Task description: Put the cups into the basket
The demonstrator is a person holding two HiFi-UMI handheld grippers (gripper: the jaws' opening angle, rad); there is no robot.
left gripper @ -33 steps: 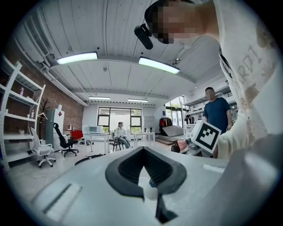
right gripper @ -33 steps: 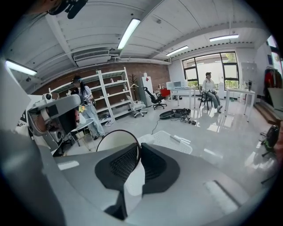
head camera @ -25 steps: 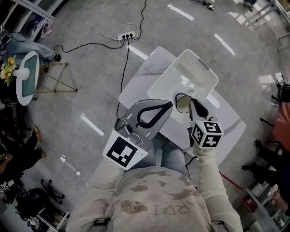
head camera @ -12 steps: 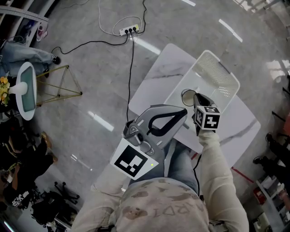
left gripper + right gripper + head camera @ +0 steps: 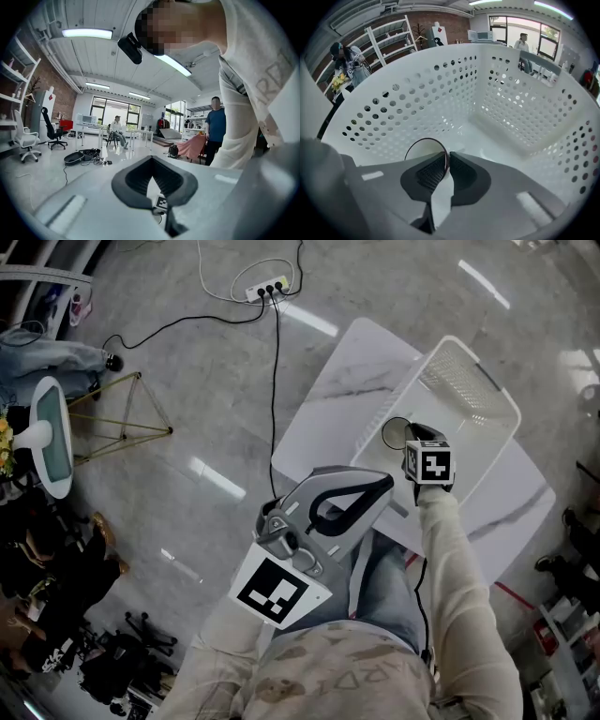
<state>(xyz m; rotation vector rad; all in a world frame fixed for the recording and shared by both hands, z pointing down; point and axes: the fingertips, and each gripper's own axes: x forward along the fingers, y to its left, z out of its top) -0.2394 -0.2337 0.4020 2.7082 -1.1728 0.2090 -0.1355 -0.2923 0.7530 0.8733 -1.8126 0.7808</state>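
Observation:
A white cup with a dark rim (image 5: 423,151) hangs inside the white perforated basket (image 5: 511,93), a little above its floor. My right gripper (image 5: 447,157) is shut on the cup's rim. In the head view the same cup (image 5: 395,432) sits at the basket's (image 5: 483,395) near left wall, just ahead of my right gripper (image 5: 411,439). My left gripper (image 5: 382,486) is held low by the table's near edge, jaws shut and empty. In the left gripper view, my left gripper (image 5: 153,158) points out into the room, tips touching.
The basket stands on a white marble-look table (image 5: 352,367). On the floor to the left are a power strip with cables (image 5: 262,292) and a gold wire stand (image 5: 122,413). People stand and sit far off (image 5: 215,129) in the room.
My right gripper has carried the cup forward from the table's near edge over the basket wall and down inside. The left gripper has stayed near the lap.

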